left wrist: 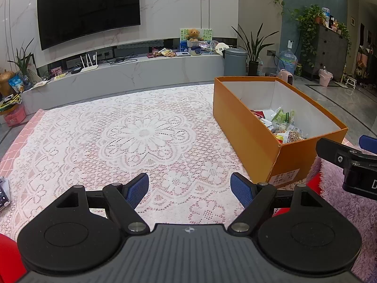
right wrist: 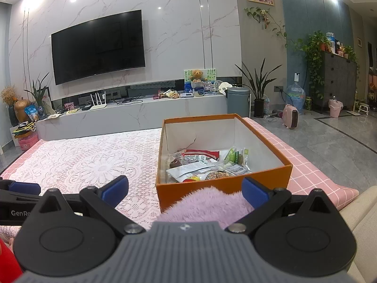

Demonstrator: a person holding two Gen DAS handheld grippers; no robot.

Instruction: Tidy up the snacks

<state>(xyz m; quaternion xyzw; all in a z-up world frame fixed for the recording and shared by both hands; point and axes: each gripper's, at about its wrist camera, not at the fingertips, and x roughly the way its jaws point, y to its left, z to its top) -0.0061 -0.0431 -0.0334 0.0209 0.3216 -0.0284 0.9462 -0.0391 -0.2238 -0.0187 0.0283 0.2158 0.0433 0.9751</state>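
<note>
Left wrist view shows the left gripper (left wrist: 189, 188) hovering low over a white lace tablecloth (left wrist: 132, 136), its 2 blue-padded fingers (left wrist: 139, 189) spread wide with nothing between them. To its right stands an orange cardboard box (left wrist: 247, 129), open at the top, white inside, with a heap of snack packets (left wrist: 286, 127) at the near end of its floor. The right gripper (left wrist: 348, 158) pokes in from the right edge of this view, just beside the box's near corner. In the right wrist view, the right gripper (right wrist: 186, 189) is likewise released, fingers apart and empty, held above a fuzzy lilac fabric (right wrist: 207, 202) that covers part of the box's near wall. Beyond it the box (right wrist: 266, 146) holds the snacks (right wrist: 205, 165): red, white and green wrappers lying flat together. The left gripper (right wrist: 21, 195) shows at the left edge. A dark television (right wrist: 97, 46) hangs on the marble wall behind.
</note>
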